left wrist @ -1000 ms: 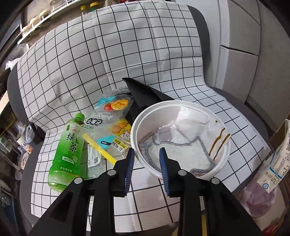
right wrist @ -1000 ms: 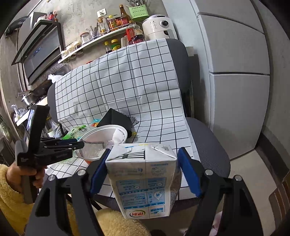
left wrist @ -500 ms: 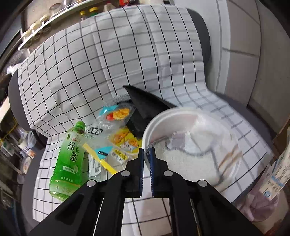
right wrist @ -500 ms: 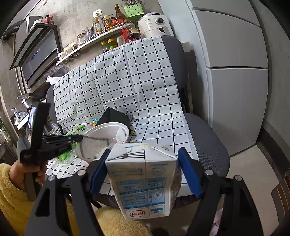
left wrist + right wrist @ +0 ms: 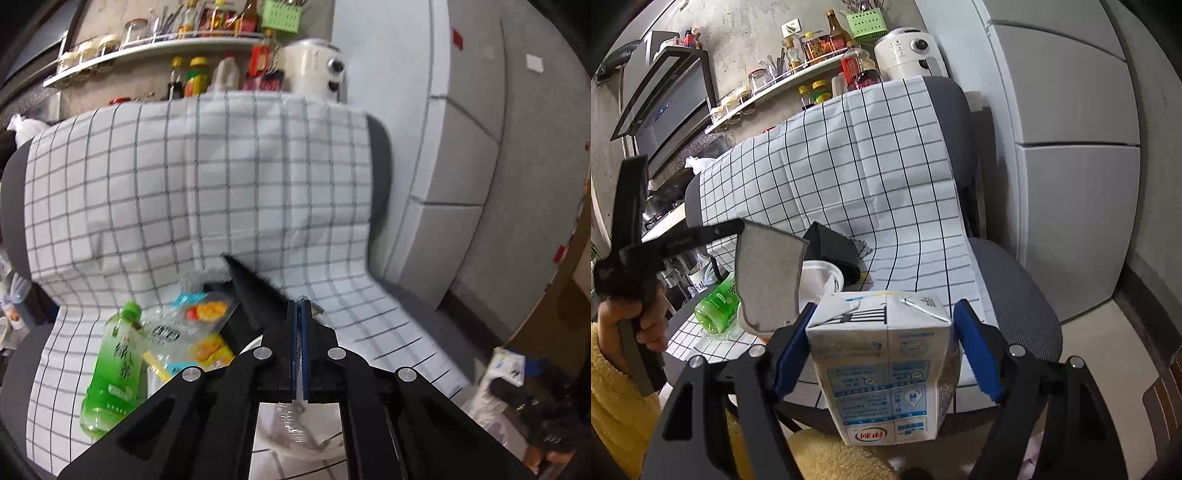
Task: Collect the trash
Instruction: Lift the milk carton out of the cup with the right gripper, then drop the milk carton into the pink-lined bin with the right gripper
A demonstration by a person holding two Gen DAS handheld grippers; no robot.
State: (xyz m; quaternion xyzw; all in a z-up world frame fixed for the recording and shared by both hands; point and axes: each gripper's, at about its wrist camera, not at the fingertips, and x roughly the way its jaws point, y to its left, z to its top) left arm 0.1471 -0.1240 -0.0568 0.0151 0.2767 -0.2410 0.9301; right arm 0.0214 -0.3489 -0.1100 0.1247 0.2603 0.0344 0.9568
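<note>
While a checked cloth [image 5: 864, 177] drapes a chair [image 5: 1015, 295] below a kitchen shelf [image 5: 768, 92], a white bowl [image 5: 820, 280] sits beside a green bottle [image 5: 110, 373]. The left gripper [image 5: 740, 225], jaws just closed, pinches a grey cloth [image 5: 768, 273] above the bowl. The right gripper [image 5: 882, 350] clamps a milk carton [image 5: 882, 369].

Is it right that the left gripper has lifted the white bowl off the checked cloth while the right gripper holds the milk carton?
Not quite. The left gripper is shut on a grey-edged cloth, which hangs from it above the white bowl; the bowl itself sits on the checked cloth. The right wrist view shows this. The right gripper does hold the milk carton.
</note>
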